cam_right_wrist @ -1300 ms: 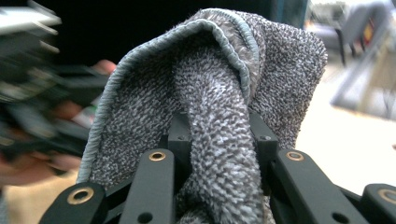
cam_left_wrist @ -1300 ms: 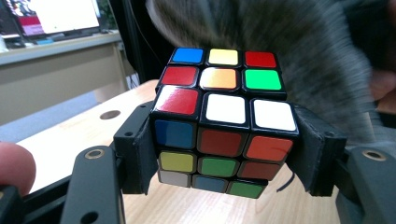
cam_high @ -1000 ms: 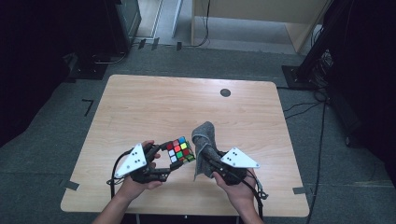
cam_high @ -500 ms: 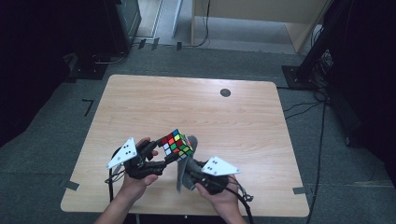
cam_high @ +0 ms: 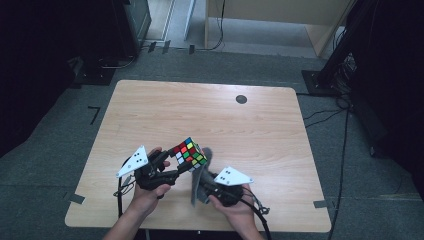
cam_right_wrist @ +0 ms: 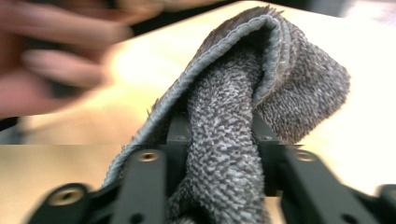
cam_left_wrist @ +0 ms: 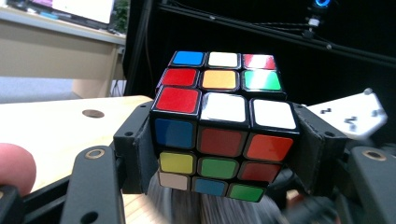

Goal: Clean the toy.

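Observation:
A scrambled Rubik's cube (cam_high: 190, 154) is held up off the wooden table (cam_high: 260, 125) near its front edge. My left gripper (cam_high: 174, 162) is shut on it, one pad on each side face. Up close, the cube (cam_left_wrist: 219, 130) sits between the black pads (cam_left_wrist: 140, 149) with red and white tiles on top. Right of and just below the cube hangs a grey terry cloth (cam_high: 201, 172). My right gripper (cam_high: 204, 184) holds the cloth; its jaws have just been opening a little, and the folded cloth (cam_right_wrist: 280, 70) is still pinched between them.
A small dark round spot (cam_high: 241, 99) marks the far part of the table. Bare tabletop stretches behind and to both sides of the hands. Dark stands and cables (cam_high: 345, 125) lie on the grey floor to the right.
My right gripper has carried the cloth left and down, from upright beside the cube to lower at its right. The cube has tilted slightly in the left gripper.

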Tool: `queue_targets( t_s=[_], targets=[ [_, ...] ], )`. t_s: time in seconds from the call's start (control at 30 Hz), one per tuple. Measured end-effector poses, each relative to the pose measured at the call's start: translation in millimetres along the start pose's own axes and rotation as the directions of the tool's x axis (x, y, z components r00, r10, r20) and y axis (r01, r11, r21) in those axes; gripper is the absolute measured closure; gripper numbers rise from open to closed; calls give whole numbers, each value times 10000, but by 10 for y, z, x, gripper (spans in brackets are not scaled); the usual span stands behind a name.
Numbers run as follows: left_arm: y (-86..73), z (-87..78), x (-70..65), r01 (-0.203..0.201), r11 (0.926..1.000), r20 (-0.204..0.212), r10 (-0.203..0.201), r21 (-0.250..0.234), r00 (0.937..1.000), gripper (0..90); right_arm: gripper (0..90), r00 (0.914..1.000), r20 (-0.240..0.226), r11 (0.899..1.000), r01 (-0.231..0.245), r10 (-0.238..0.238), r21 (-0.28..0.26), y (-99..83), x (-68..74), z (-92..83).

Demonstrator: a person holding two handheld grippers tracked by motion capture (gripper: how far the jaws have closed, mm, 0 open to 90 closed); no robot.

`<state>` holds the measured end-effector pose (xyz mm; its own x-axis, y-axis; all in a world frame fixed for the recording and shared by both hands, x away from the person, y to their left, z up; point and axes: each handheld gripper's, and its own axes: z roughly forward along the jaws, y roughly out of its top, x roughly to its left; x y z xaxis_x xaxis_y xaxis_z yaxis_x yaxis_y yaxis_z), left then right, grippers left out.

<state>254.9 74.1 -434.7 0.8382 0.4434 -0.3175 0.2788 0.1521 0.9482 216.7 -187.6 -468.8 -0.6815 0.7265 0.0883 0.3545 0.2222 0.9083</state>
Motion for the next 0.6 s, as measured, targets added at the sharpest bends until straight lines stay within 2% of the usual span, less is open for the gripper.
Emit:
queue_targets(
  t_s=[0.1,0.13,0.17,0.23,0.3,0.37,0.43,0.53,0.57,0.6],
  targets=[
    [20,-19,36,228,9997,-173,-227,38,9996,340,439,9925,1148,9985,449,-412,-297,-18,-204,-89],
    [26,-23,48,341,9994,-224,-340,28,9992,340,393,9884,1425,9969,605,-528,-507,-10,-246,-124],
    [30,-24,59,467,9989,-283,-466,29,9985,340,368,9869,1502,9945,708,-585,-778,3,-266,-157],
    [29,-10,64,749,9972,-416,-746,49,9963,340,308,9870,1340,9874,1048,-887,-1184,33,-223,-185],
    [18,20,47,860,9960,-550,-845,256,9949,340,255,9804,1220,9741,1720,-1547,-1465,50,-86,-161],
    [1,64,3,888,9950,-552,-862,464,9948,340,208,9764,1078,9641,2035,-1871,-1704,57,24,-132],
    [-11,110,-57,909,9937,-518,-875,661,9948,340,181,9733,1067,9565,2208,-2035,-1906,68,119,-116],
    [-27,169,-133,1048,9902,-408,-1014,921,9940,340,167,9707,1137,9451,2328,-2115,-2292,91,191,-136],
    [-34,186,-154,1096,9887,-329,-1068,1023,9937,339,169,9684,1174,9407,2425,-2201,-2370,98,209,-140],
    [-43,204,-178,1135,9875,-232,-1116,1096,9935,340,181,9626,1350,9366,2613,-2349,-2334,104,226,-135]
  ],
)
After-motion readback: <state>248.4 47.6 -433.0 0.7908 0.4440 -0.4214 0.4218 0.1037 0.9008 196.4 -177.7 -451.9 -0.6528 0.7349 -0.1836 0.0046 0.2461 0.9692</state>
